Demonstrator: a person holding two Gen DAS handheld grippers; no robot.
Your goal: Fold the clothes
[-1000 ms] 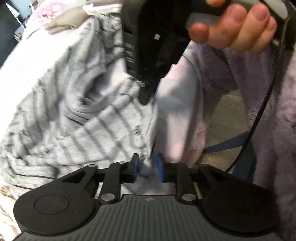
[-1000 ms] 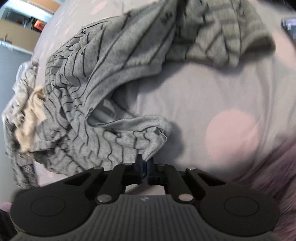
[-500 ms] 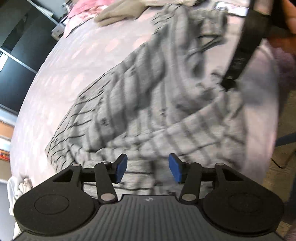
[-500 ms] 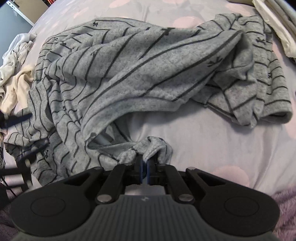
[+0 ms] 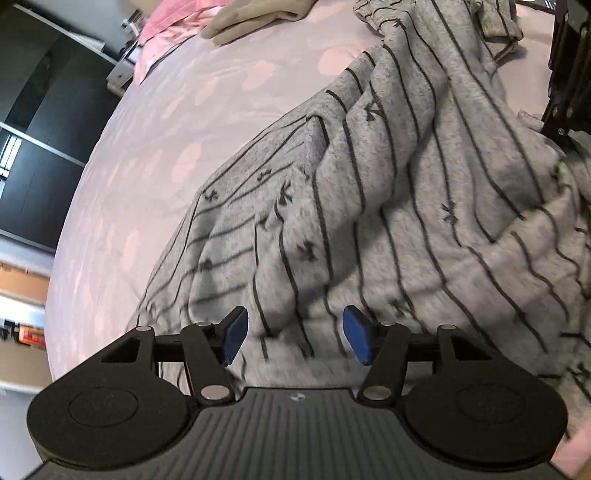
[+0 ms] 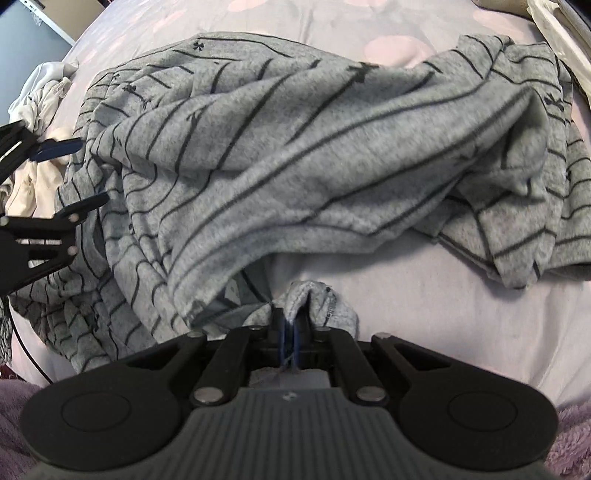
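A grey garment (image 5: 406,203) with thin dark stripes lies crumpled across the bed, in loose folds and partly spread. My left gripper (image 5: 295,338) hovers over its near-left part with the jaws opening; cloth lies beneath the blue pads (image 5: 234,338) but they pinch nothing. In the right wrist view the same garment (image 6: 295,166) fills the middle. There my right gripper (image 6: 291,332) is shut on a small bunched fold of its hem close to the camera. The left gripper (image 6: 74,177) shows at the left edge beside the garment. The right gripper's black frame (image 5: 565,74) shows at the top right.
The bed sheet (image 5: 166,147) is lilac with pink spots. A beige garment (image 5: 255,14) and pink cloth (image 5: 166,29) lie at the far end. A dark wardrobe (image 5: 37,129) stands beyond the bed. White and cream clothes (image 6: 40,96) are piled at the left. A purple fluffy sleeve (image 6: 569,435) lies near.
My left gripper let go of the cloth, opened wide and swept away from the right gripper to another part of the garment. The right gripper kept its pinch as the garment spread out.
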